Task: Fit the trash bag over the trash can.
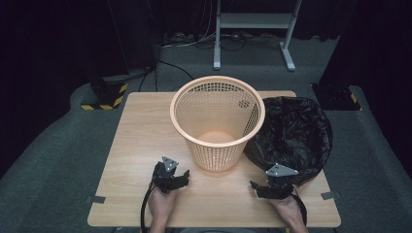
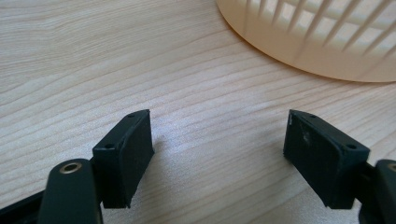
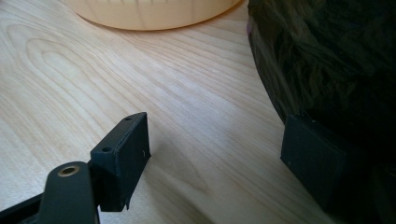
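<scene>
1. Basket (image 1: 217,121): peach mesh wastebasket, upright at the middle of the table (image 1: 136,145), nothing in it, no liner fitted.
2. Black bin bag (image 1: 291,138): lies crumpled on the table just to the right of the basket, touching or nearly touching its side; hard to say which.
3. Your right tool (image 1: 267,187): jaws wide apart, nothing between them. In the right gripper view one pad sits right against the edge of the bag, the other over bare wood; no grip on the plastic yet.
4. Your left tool (image 1: 174,177): jaws spread, nothing held, low over the table just in front of the basket's base.
5. Judgement: lining the basket looks barely begun. Left for you: take the bag, open its mouth, seat it inside, fold the edge over the rim.
</scene>
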A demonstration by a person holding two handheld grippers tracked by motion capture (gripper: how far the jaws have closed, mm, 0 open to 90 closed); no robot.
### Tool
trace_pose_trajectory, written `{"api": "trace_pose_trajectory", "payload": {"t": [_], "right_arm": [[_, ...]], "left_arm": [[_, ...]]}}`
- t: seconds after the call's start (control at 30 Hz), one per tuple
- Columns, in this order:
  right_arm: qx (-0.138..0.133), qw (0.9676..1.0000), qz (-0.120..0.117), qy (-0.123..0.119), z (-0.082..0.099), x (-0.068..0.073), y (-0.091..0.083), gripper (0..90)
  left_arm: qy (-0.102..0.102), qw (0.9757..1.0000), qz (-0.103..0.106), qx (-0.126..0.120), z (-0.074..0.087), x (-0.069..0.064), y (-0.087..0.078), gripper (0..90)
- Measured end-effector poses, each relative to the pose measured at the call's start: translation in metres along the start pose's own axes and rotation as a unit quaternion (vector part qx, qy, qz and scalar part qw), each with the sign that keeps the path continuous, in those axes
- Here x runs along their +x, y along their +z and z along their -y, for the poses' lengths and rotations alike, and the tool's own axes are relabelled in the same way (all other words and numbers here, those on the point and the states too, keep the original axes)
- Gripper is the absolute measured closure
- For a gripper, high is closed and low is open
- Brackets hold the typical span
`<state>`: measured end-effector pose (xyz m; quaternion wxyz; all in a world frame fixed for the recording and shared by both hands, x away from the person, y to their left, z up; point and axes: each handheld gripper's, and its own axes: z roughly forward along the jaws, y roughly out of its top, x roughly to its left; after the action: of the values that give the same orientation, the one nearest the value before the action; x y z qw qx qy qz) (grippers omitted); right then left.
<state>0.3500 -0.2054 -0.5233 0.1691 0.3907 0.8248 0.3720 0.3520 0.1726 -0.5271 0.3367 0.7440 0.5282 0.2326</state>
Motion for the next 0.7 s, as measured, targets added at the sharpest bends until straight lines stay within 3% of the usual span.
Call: {"api": "trace_pose_trajectory", "payload": {"t": [0.27,0.7], "right_arm": [[-0.013,0.9999,-0.007,-0.002,-0.002,0.005,-0.005,21.4],[-0.036,0.9989,-0.028,-0.007,-0.008,0.012,-0.019,28.8]], "left_arm": [[0.001,1.0,0.001,0.0,0.0,0.0,0.0,23.7],[0.001,1.0,0.001,0.0,0.0,0.0,0.0,23.5]]}}
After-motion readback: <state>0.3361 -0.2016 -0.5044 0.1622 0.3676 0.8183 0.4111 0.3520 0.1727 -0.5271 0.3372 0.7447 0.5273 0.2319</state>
